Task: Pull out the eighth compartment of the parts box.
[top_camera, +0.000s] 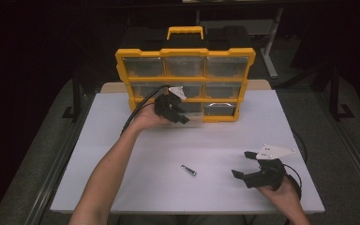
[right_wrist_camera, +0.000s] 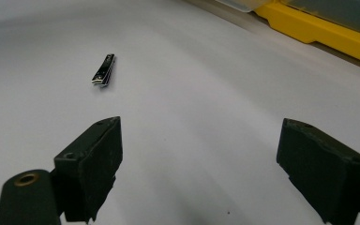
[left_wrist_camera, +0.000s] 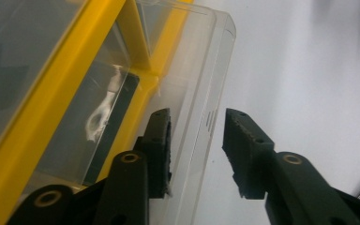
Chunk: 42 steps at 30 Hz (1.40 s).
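A yellow organizer [top_camera: 185, 52] with clear drawers stands upright at the table's far side. Its bottom middle drawer [top_camera: 196, 120] is pulled out a little. My left gripper [top_camera: 180, 115] reaches to that drawer. In the left gripper view the clear front wall [left_wrist_camera: 206, 93] of the drawer stands between the jaws of the left gripper [left_wrist_camera: 197, 136]; one pad lies close against it, and a gap shows at the other. My right gripper [top_camera: 240, 164] rests near the front right of the table, its jaws wide open on nothing [right_wrist_camera: 199, 150]. A small metal nail clipper [top_camera: 188, 170] [right_wrist_camera: 104, 70] lies flat on the table between the hands.
The white table [top_camera: 122, 154] ends in a front edge close to both forearms. The organizer's yellow base [right_wrist_camera: 318, 28] rises beyond the clipper. Dark floor and metal frame legs surround the table.
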Tool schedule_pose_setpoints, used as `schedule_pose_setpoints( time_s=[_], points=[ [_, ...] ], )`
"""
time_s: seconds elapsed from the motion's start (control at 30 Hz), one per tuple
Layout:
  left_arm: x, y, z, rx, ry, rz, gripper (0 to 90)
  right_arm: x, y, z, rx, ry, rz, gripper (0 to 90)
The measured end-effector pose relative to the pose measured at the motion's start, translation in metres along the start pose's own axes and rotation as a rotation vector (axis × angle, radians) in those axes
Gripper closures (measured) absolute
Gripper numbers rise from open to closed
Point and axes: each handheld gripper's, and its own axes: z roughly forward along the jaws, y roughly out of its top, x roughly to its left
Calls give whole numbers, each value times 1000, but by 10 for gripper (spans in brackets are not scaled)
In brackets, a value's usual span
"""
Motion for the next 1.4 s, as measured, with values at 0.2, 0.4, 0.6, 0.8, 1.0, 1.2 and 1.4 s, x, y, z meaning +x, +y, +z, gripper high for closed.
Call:
schedule_pose_setpoints(
  time_s=[0.2,0.4,0.6,0.8,1.0,1.2,1.4],
  points=[
    [0,-1,-2,2,-6,9,692,0,0,0,-1,1,0,138],
    [-2,-5,-5,5,-30,22,699,1,0,0,0,3,1,138],
    [-6,-8,-7,-7,-64,12,708,1,0,0,9,2,1,138],
    [-12,-10,-8,-19,-74,34,721,1,0,1,12,3,-3,138],
    [-15,-14,-9,-33,-81,29,720,2,0,1,12,4,-4,138],
    [-17,-14,-9,-29,-96,34,727,2,0,1,10,3,-3,138],
    [-18,-15,-8,-28,-99,31,724,2,0,1,13,4,-4,138]
  ],
)
